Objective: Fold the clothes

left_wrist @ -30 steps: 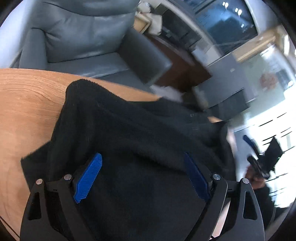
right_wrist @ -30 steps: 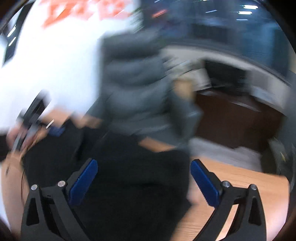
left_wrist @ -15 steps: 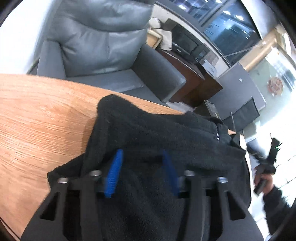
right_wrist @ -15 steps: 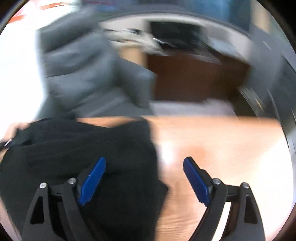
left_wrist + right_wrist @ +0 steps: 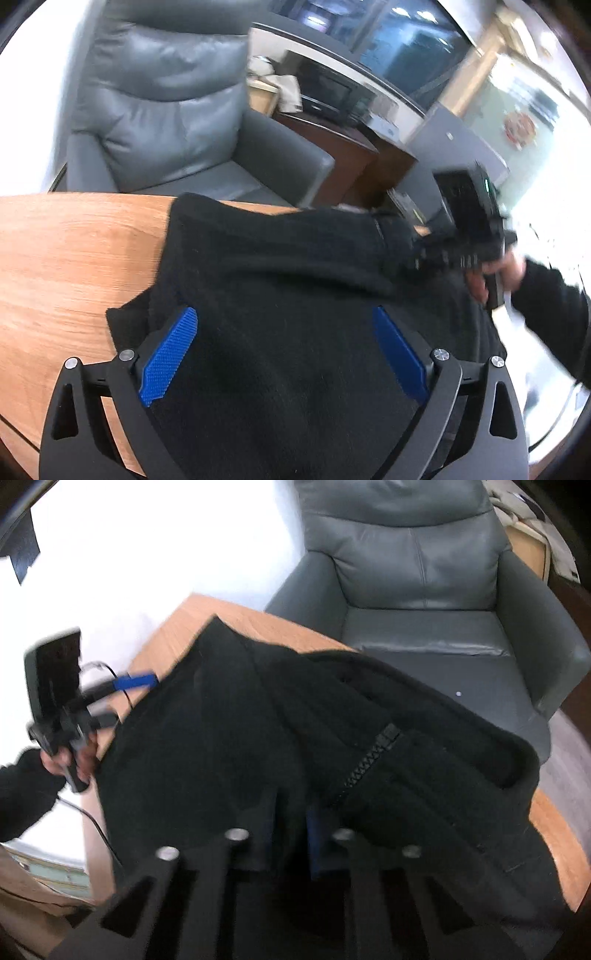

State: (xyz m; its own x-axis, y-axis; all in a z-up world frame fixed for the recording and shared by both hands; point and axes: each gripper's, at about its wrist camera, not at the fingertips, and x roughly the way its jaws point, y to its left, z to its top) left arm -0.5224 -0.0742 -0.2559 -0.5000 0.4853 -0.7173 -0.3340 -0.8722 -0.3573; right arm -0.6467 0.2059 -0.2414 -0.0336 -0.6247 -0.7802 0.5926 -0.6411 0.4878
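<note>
Since the earlier frames the right claw [image 5: 291, 834] has swung from the bare wood across onto the black fleece jacket [image 5: 295, 295], and its jaws have just been closing; they now stand together, clamped on a fold of the fleece near the zipper [image 5: 369, 760]. Left claw [image 5: 284, 354] jaws have just been opening and now stand wide apart above the cloth, blue pads [image 5: 168, 358] clear of it. Jacket lies bunched on the wooden surface [image 5: 74, 258], collar end toward the grey armchair [image 5: 166, 122] beyond the far edge. In the left wrist view the right hand [image 5: 495, 273] grips its handle at the jacket's right edge.
</note>
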